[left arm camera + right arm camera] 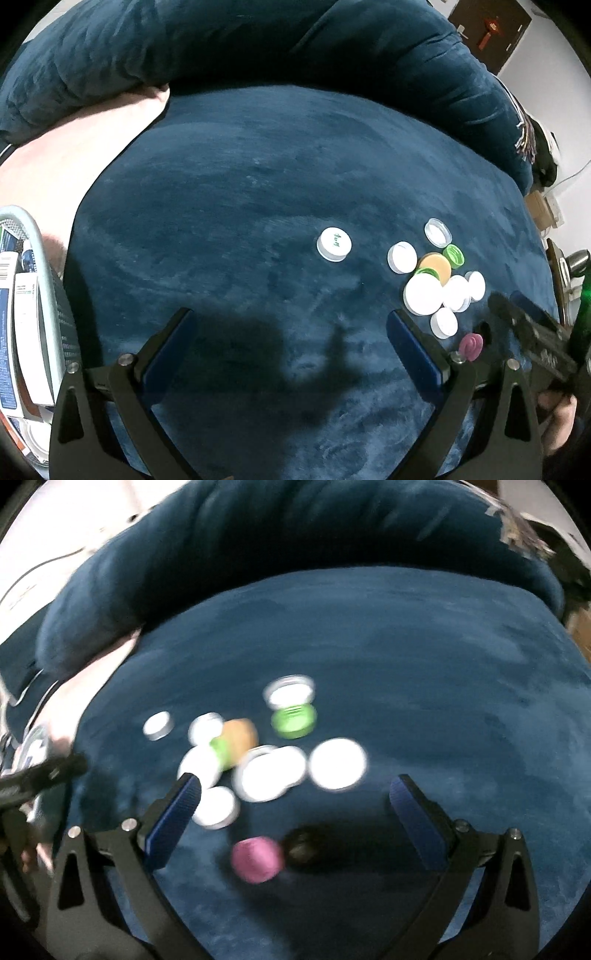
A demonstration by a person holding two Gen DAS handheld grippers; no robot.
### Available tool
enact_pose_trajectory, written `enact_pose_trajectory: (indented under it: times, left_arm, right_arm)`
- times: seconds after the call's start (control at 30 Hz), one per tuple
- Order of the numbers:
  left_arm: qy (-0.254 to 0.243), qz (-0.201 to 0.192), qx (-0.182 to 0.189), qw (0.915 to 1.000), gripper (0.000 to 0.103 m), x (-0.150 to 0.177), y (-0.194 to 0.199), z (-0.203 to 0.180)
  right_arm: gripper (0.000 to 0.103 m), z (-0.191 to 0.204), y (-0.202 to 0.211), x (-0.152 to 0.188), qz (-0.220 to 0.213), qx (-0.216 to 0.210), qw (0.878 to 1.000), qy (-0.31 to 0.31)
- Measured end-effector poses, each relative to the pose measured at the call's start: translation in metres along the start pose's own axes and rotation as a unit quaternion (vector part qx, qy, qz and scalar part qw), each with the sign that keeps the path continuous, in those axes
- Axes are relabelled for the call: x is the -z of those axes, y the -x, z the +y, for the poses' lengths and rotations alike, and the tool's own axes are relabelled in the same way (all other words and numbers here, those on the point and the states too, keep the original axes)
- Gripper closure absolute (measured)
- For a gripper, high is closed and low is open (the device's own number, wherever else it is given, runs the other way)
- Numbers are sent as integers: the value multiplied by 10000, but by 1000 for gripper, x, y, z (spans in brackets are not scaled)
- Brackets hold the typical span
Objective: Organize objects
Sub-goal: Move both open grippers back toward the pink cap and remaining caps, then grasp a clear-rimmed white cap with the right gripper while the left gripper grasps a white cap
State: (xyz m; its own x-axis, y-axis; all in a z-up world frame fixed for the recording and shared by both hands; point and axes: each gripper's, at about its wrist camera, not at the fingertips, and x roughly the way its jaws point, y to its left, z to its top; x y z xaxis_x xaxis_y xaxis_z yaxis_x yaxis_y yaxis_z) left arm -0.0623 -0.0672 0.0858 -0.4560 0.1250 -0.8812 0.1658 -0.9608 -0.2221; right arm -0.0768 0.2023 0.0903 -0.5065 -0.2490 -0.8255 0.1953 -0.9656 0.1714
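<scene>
caps in a heap, both grippers empty

in the left wrist view, my left gripper is spread wide with nothing between its blue pads, hanging over bare blue cushion. the heap of bottle caps lies ahead and to the right of it, outside the gap. one white cap with green writing sits apart from the heap, the closest one to my left fingers, almost straight ahead. a pink cap lies just beside the right finger on its outer side. at the left edge i see a basket with boxes in it, maybe the place for the caps, but i cannot be sure.

in the right wrist view, which is blurred, my right gripper is also wide apart and holds nothing. here the pink cap lies between the fingers, low and a little left of the middle, so i judge the right hand is the nearer one for it. the caps are round, without a long axis, so the angle of the grip matters little. they look flat, light and slippery; most are white, two green, one tan.
</scene>
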Motion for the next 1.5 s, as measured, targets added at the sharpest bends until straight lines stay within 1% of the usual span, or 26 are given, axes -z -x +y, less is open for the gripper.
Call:
enact_pose_trajectory:
  times: [0.1, 0.2, 0.3, 0.37, 0.43, 0.47, 0.53, 0.6, 0.7, 0.77, 0.8, 0.87, 0.9, 1.03, 1.1, 1.13, 1.17, 1.23, 1.3, 1.33, 1.37, 1.4, 1.43, 1.5]
  left_arm:
    - [-41, 43, -35, 10000, 1, 1, -2, -1]
    - [-64, 72, -82, 9999, 1, 3, -4, -2]
    - [-90, 102, -124, 9998, 1, 6, -6, -2]
    - [-117, 118, -157, 9997, 1, 7, -7, -1]
    - [-145, 131, -201, 9996, 1, 8, -8, 1]
    - [-142, 135, -218, 9996, 1, 9, -8, 3]
    - [-97, 142, -230, 9996, 1, 8, -8, 7]
    - [-37, 139, -219, 9997, 1, 8, -8, 10]
    - [-47, 116, -175, 9998, 1, 7, -7, 10]
    - [-54, 110, -155, 9998, 1, 6, -7, 10]
    - [-38, 114, -143, 9998, 1, 6, -7, 11]
    - [12, 124, -130, 9998, 1, 6, -7, 14]
    - [26, 125, -135, 9998, 1, 6, -7, 15]
    - [83, 126, -155, 9998, 1, 6, -8, 16]
    - [94, 139, -157, 9997, 1, 5, -8, 16]
    - [92, 141, -153, 9997, 1, 5, -8, 15]
    - [82, 142, -147, 9998, 1, 5, -9, 15]
    - [46, 148, -140, 9998, 1, 5, -9, 13]
    - [0, 160, -163, 9997, 1, 5, -11, 13]
    - [-20, 171, -177, 9997, 1, 5, -13, 13]
    - [-47, 190, -194, 9996, 1, 5, -15, 12]
    - [-68, 195, -198, 9996, 1, 5, -16, 11]
    - [-91, 191, -195, 9996, 1, 6, -18, 9]
    - [-192, 146, -156, 9996, 1, 6, -21, 3]
  right_arm:
    - [0, -8, -8, -7, -35, 580, 9981, -190]
    - [0, -13, -18, -18, -59, 783, 9964, -320]
    - [0, -10, -32, -30, -83, 1017, 9947, -153]
    - [0, -5, -40, -32, -16, 1064, 9943, -51]
    - [0, 8, -52, -30, 63, 888, 9957, 244]
    - [0, 20, -57, -27, 167, 726, 9959, 519]
    - [0, 40, -60, -20, 208, 520, 9938, 965]
    - [0, 64, -57, -10, 212, 294, 9876, 1529]
    - [0, 88, -47, 3, 140, 108, 9766, 2144]
    - [0, 98, -40, 10, 214, -222, 9717, 2341]
    - [0, 102, -36, 14, 198, -248, 9693, 2439]
    - [0, 103, -27, 17, 97, -197, 9679, 2502]
    - [0, 99, -23, 16, 67, -234, 9702, 2412]
    - [0, 73, -11, 6, -31, -309, 9838, 1763]
    - [1, 63, -11, 4, 33, -400, 9884, 1467]
    - [2, 59, -12, 4, 86, -480, 9897, 1349]
    - [9, 59, -14, 2, 119, -544, 9904, 1267]
    - [19, 64, -15, 4, 94, -559, 9900, 1293]
    - [22, 71, -21, 9, 182, -585, 9885, 1383]
    - [33, 72, -26, 10, 270, -588, 9880, 1404]
    - [63, 71, -29, 11, 345, -562, 9878, 1410]
    - [76, 70, -32, 12, 431, -553, 9876, 1404]
    - [75, 68, -34, 13, 481, -576, 9877, 1372]
    - [75, 63, -27, 15, 394, -679, 9887, 1276]
